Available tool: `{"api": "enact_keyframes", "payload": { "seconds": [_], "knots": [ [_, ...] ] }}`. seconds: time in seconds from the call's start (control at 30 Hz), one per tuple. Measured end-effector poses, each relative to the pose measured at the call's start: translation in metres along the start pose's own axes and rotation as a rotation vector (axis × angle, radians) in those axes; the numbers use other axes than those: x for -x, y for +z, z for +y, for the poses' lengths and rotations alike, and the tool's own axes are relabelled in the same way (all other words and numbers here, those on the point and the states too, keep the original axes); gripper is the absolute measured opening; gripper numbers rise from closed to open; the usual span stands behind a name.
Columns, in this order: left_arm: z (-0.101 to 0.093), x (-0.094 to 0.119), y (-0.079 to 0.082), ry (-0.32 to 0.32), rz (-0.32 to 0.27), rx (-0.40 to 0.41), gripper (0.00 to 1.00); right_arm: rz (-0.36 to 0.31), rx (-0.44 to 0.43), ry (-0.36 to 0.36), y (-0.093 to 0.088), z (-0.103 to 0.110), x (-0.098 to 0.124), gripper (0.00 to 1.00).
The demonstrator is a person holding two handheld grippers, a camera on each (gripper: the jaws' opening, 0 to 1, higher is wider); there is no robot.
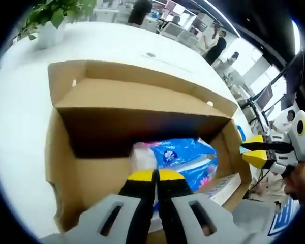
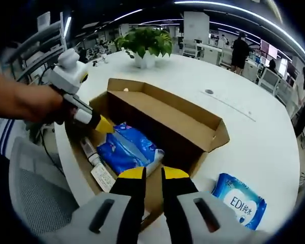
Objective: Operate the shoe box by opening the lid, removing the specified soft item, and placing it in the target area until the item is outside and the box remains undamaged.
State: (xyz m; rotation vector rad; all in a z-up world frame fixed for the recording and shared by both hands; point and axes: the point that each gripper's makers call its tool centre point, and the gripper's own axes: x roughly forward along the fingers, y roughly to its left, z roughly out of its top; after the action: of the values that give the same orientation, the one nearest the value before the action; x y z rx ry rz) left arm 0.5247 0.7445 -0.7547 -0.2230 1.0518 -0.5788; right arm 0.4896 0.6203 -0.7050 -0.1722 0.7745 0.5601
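Blue pack (image 1: 185,157) lay soft and crinkly down inside the shoe box (image 1: 96,173), right in front of the left gripper (image 1: 155,175). Its fingers were pressed close together, with only a thin dark line between them. I could not see any wrapper caught there, so I could not tell if they had hold of the pack.

The right gripper (image 2: 152,174) hung at the near wall of the box. Its fingers were a little apart and held nothing.

The lid (image 2: 193,109) was already folded back and stood up behind the box, so I think the step in hand was getting the pack out.

To do that well, the left fingers would need to open first, go down over a fat part of the pack and then close gently. A pinch on just the thin edge could let it slip or tear. The lift should go straight up, away from the cardboard walls, so nothing bends. The right gripper could rest lightly on the box wall to stop it sliding.

A small tube (image 2: 90,151) and a white card (image 2: 102,177) lay beside the pack in the box and should stay there.

Out on the white worktop (image 2: 254,137), just beside the box, lay a second blue pack (image 2: 239,202). A potted plant (image 2: 145,48) stood well behind.
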Motion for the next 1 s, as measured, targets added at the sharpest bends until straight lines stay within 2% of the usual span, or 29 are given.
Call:
{"api": "enact_keyframes", "payload": {
  "seconds": [0.43,0.8,1.0],
  "knots": [
    [0.001,-0.002,0.0,-0.023,0.01,0.01,0.0,0.037,-0.014,0.029,0.005,0.005,-0.03,0.11],
    [0.0,-0.006,-0.001,-0.033,0.026,-0.003,0.0,0.087,-0.029,0.037,-0.005,0.001,-0.046,0.12],
    [-0.001,-0.007,-0.001,-0.036,0.029,-0.02,0.0,0.157,-0.045,0.039,-0.016,-0.001,-0.056,0.13]
  ]
}}
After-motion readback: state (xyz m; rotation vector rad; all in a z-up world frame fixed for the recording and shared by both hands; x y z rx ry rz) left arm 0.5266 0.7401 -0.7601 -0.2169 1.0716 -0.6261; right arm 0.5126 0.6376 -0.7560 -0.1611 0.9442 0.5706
